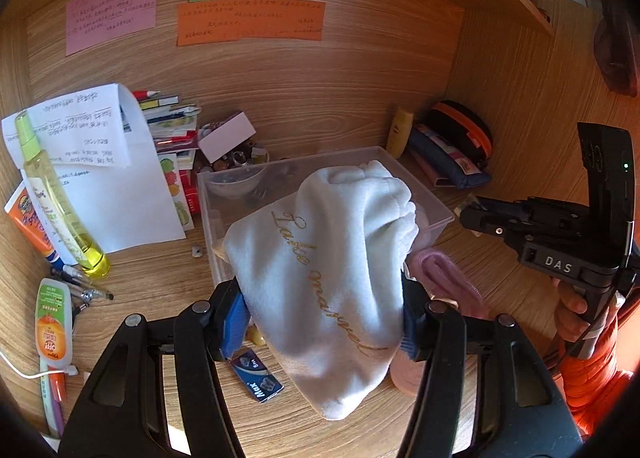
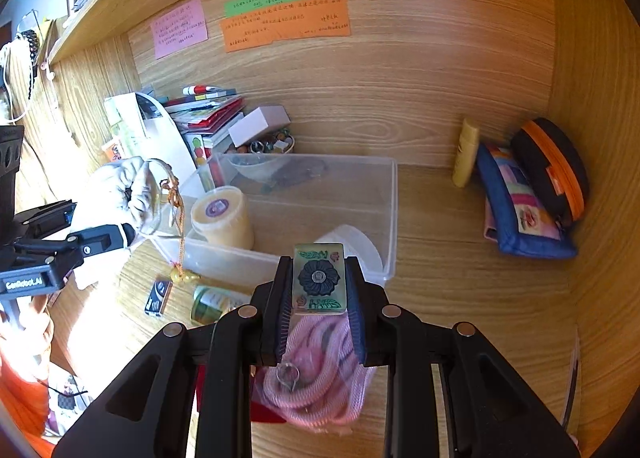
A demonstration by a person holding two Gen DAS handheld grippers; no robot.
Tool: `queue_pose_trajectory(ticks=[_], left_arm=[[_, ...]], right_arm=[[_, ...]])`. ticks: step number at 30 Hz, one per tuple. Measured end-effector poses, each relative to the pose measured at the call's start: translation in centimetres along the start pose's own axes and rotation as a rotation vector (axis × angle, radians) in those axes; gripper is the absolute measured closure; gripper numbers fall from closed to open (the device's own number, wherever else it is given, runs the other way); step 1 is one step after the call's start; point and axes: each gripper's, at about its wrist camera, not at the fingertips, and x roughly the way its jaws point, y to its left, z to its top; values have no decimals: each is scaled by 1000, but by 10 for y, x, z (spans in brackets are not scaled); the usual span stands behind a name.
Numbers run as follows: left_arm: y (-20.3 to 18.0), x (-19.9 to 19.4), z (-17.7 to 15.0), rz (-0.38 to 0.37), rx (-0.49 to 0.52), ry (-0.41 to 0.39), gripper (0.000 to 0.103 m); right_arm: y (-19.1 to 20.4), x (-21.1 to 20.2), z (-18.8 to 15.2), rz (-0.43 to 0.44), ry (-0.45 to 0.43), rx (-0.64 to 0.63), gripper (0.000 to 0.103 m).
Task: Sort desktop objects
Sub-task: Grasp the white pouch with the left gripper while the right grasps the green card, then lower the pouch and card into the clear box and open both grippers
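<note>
white pouch (image 1: 328, 258), clear bin (image 2: 384, 218), wooden desk (image 2: 460, 278), sticky-noted back panel (image 2: 400, 78)

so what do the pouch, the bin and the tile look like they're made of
Pouch: soft white velvety fabric, judging by its plush nap and folds, with gold lettering. Bin: clear plastic, its contents visible through the walls. Tile: hard and glossy with a printed flower, possibly resin or plastic; unclear.

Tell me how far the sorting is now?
Partly done: the clear bin already holds a cream jar and a bowl. In hand: left gripper grips a white pouch, right gripper a flower tile. Bottles and pens remain outside.
</note>
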Motion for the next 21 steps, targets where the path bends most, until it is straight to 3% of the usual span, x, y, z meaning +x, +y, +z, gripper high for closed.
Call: queue_pose_trajectory(ticks=[9,21], left_arm=[[-16,24,28,-60,40,13,44],[-4,74,56,-89,-1,80,44]], right_arm=[[3,26,22,10,22,1,81],[4,71,42,13,92,-25,81]])
